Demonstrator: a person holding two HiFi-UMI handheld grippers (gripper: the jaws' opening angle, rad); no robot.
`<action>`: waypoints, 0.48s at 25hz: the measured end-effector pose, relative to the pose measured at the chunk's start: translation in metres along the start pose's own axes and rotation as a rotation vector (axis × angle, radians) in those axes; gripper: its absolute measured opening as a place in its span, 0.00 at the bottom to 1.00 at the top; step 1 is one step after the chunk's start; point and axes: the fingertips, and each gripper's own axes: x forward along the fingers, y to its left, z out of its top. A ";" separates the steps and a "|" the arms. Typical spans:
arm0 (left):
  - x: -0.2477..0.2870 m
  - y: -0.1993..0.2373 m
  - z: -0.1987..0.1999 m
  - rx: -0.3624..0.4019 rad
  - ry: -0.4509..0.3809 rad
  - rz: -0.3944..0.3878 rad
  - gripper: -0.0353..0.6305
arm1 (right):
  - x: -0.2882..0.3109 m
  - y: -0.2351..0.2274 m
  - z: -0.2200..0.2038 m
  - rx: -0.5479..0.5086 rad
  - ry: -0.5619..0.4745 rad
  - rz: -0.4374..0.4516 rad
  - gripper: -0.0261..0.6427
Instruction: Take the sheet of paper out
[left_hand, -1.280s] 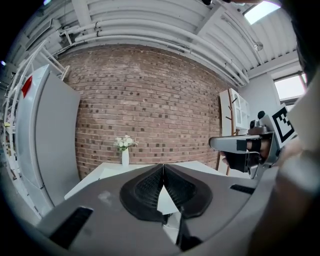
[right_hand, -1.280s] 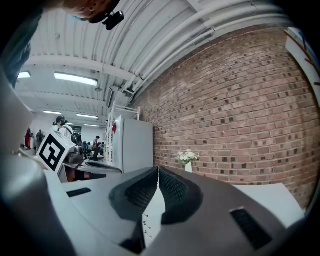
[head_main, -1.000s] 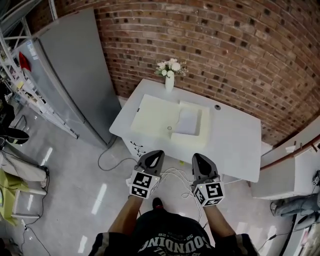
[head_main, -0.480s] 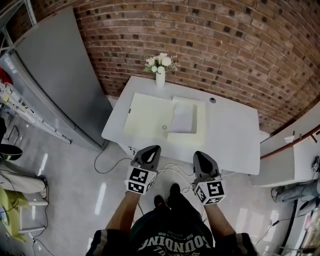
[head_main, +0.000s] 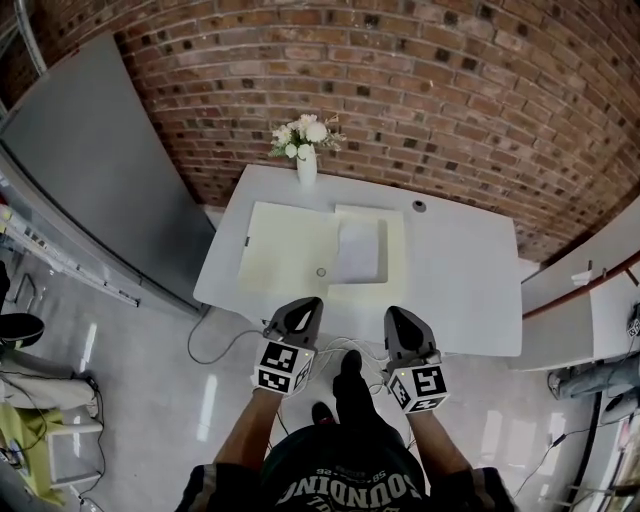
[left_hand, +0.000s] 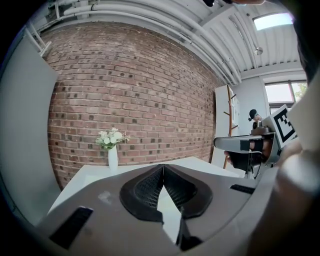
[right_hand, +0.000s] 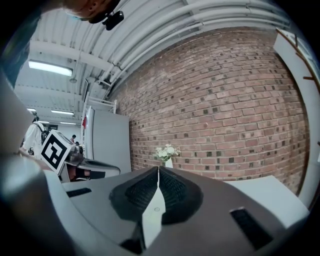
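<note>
The sheet of paper (head_main: 358, 250) lies in the right half of an open pale folder (head_main: 283, 262) near the desk's (head_main: 462, 285) back edge. The left gripper (head_main: 304, 310) and right gripper (head_main: 398, 320) hover short of the near edge, jaws pressed together, empty.
</note>
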 end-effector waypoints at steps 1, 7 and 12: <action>0.006 0.004 0.002 0.001 0.002 0.001 0.07 | 0.007 -0.003 0.001 0.001 -0.002 0.003 0.14; 0.049 0.030 0.014 0.005 0.007 0.008 0.07 | 0.056 -0.028 0.012 0.004 -0.012 0.020 0.14; 0.091 0.047 0.025 -0.007 0.018 0.028 0.07 | 0.095 -0.057 0.026 -0.002 -0.016 0.046 0.14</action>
